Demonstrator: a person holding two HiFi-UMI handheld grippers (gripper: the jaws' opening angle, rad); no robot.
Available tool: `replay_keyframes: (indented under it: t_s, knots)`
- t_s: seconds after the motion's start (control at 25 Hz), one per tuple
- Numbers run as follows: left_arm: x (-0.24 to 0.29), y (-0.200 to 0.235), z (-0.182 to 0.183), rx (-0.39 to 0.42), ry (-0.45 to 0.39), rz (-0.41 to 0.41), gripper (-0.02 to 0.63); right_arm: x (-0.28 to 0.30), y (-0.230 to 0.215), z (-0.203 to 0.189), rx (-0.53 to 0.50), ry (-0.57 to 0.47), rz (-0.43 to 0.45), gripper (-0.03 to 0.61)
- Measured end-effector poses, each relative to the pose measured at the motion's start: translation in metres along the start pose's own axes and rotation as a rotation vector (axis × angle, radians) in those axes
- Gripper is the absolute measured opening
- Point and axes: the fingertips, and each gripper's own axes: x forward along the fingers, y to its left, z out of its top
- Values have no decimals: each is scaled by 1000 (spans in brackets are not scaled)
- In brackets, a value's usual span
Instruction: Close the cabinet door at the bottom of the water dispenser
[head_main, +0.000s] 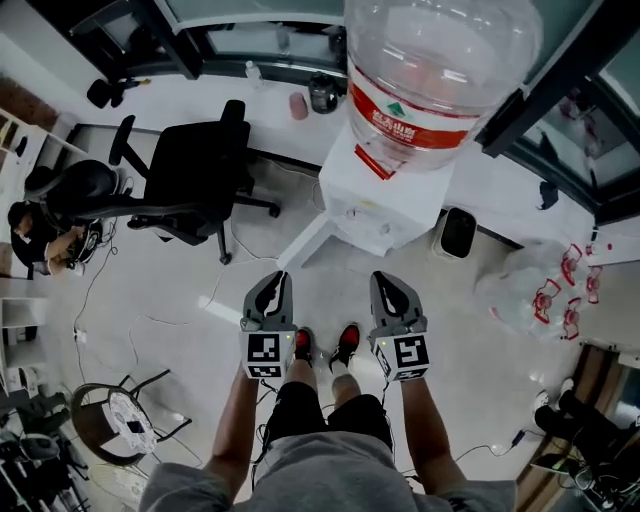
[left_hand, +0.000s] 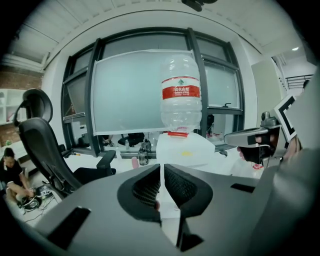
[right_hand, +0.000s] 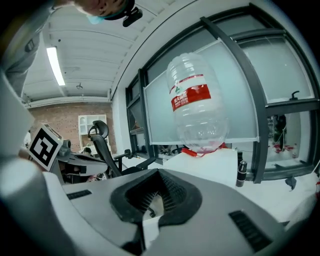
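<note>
Your left tongs (left_hand: 161, 168) and right tongs (right_hand: 157, 173) are pressed together, empty, facing the water dispenser (left_hand: 186, 151). Only the head view shows your shoes (head_main: 347, 344).

A black office chair (head_main: 195, 178) stands on a pale floor (head_main: 150, 300). Dark-framed windows (left_hand: 127, 95) fill the far wall.

My left gripper (head_main: 275, 280) and right gripper (head_main: 386, 282): matt grey plastic, with black ribbed pads (left_hand: 180, 185). Bottle (head_main: 440, 70): clear glossy plastic. Water dispenser (head_main: 385, 205): smooth white plastic. Chair (head_main: 195, 175): matt black. Floor (head_main: 150, 290): pale, smooth.
</note>
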Motion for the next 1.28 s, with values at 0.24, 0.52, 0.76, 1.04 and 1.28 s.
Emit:
replay_keyframes:
  t_s: [0.24,0.52,0.76,1.04,1.28]
  knots:
    - [31,28,-52,-29,34,0,43,45,15,-51,-5,42,27,12]
    - [77,60,-133,-37,92,-52,43,98,26,-122,22,79,-8,12]
    - [110,83,-198,-34,136,-80,43,139,34,-181,17,126,-20,12]
    - [138,100,-270,-42,169,-103,43,174,40,-253,29,170,-17,12]
    - [160,117,-334,-54,200,-97,43,199,47,-315,29,215,-4,12]
